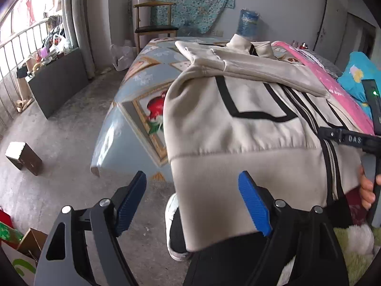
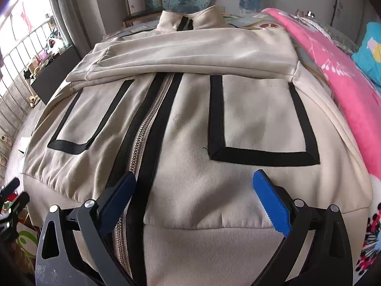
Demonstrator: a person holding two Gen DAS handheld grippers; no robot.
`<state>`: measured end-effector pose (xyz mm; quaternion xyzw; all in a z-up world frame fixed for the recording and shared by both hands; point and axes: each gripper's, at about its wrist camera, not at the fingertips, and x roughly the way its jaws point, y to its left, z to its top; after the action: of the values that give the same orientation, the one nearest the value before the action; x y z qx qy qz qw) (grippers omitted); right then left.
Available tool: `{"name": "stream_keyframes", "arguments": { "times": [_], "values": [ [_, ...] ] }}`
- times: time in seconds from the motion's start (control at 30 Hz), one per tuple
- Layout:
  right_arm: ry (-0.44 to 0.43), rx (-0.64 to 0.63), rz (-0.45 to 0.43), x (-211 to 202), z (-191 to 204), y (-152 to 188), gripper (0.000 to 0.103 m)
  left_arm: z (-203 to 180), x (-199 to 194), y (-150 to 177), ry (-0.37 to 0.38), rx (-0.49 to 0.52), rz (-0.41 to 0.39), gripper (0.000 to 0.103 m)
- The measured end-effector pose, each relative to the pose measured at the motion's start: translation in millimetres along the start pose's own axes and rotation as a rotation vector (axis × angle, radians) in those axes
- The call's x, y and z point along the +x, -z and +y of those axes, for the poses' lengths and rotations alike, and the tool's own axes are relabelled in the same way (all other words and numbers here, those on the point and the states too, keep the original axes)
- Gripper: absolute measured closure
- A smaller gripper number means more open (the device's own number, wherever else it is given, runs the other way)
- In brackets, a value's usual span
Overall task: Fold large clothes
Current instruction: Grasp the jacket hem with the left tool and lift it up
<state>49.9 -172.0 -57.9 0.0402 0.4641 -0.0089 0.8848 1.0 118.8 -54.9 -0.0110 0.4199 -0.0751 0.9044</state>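
A cream zip-up jacket (image 2: 195, 124) with black trim and two black-outlined pockets lies front up on the bed, sleeves folded across its chest, hem hanging over the near edge. It also shows in the left wrist view (image 1: 238, 128). My left gripper (image 1: 193, 186) is open at the hem's left corner, its right blue pad (image 1: 252, 202) against the cloth, nothing held. My right gripper (image 2: 195, 186) is open just above the hem, straddling the waistband right of the zipper (image 2: 152, 119). Its black body (image 1: 350, 140) shows at the right edge of the left wrist view.
The bed has a patterned blue sheet (image 1: 133, 90). A pink blanket (image 2: 345, 90) and a turquoise cushion (image 2: 373, 54) lie along the right. A wooden chair (image 1: 154, 19) stands behind the bed. A dark cabinet (image 1: 57, 83) and a small box (image 1: 23, 157) stand on the concrete floor at left.
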Motion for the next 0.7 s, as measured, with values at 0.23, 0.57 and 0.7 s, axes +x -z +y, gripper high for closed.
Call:
{"name": "stream_keyframes", "arguments": {
  "times": [0.23,0.57,0.7],
  "values": [
    [-0.009,-0.025,-0.018,0.8,-2.0,2.9,0.007,0.4,-6.3,3.8,0.090,-0.020,0.010,0.048],
    [-0.018,-0.040,-0.034,0.2,-3.7,4.1,0.007,7.7,5.3,13.6,0.207,-0.086,0.125,0.049],
    [-0.017,-0.056,-0.046,0.9,-2.8,4.5,0.007,15.8,7.1,15.2,0.283,-0.142,0.129,0.049]
  ]
}}
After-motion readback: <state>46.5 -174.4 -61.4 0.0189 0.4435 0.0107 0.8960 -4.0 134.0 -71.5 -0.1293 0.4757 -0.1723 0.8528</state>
